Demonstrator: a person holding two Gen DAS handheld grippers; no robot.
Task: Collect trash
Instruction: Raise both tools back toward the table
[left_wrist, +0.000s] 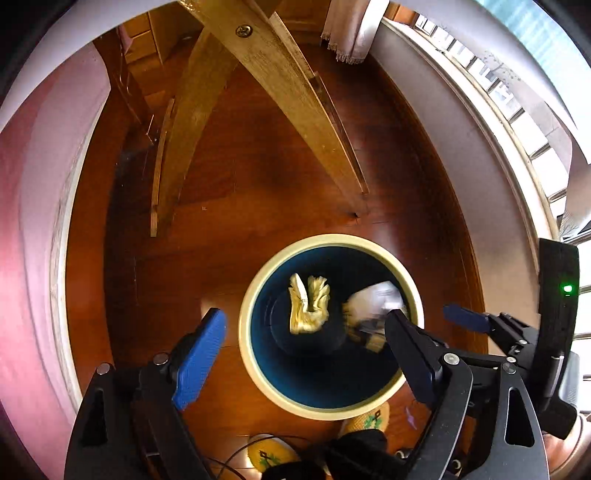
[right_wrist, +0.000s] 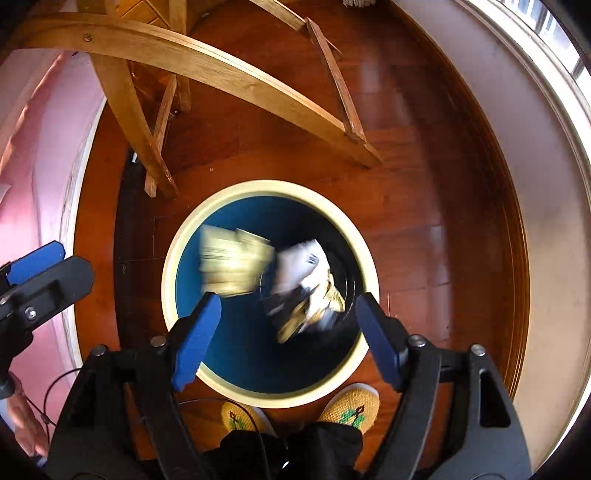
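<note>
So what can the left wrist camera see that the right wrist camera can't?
Only the left wrist view shows the window, a fringed cloth hanging at the top, and a green light on the right hand-held gripper.

Only the right wrist view shows both yellow slippers whole.

Both show the cream-rimmed bin on the wooden floor, blurred yellow trash and white trash inside it, and the wooden chair legs.

Right gripper (right_wrist: 291, 332) jaws apart over round cream-rimmed bin (right_wrist: 269, 395), nothing between pads. Blurred yellow scrap (right_wrist: 232, 266) at 10 o'clock inside; white-and-tan wad (right_wrist: 306, 273) at 2.
</note>
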